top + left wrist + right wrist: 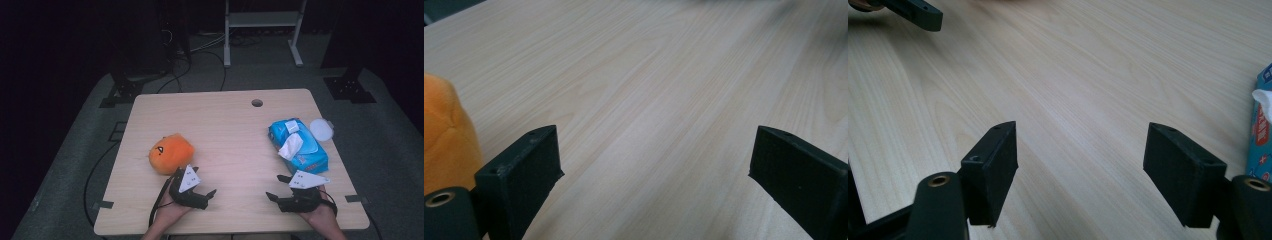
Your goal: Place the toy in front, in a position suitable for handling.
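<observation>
An orange plush toy (170,152) lies on the left half of the wooden table (225,120); its edge (444,135) bulges in beside the left jaw in the left gripper view. Just right of and nearer than the toy, my left gripper (203,180) (656,145) rests low over the table, open, with bare wood between its jaws. A blue pack of wet wipes (298,145) (1260,130), one white wipe sticking out, lies on the right half. In front of it my right gripper (276,187) (1080,135) is open over bare wood, clear of the pack.
A round white lid (321,129) lies next to the pack near the table's right edge. A cable hole (257,103) marks the far side. The left gripper's jaw (918,12) shows far off in the right gripper view. Dark stands and cables surround the table.
</observation>
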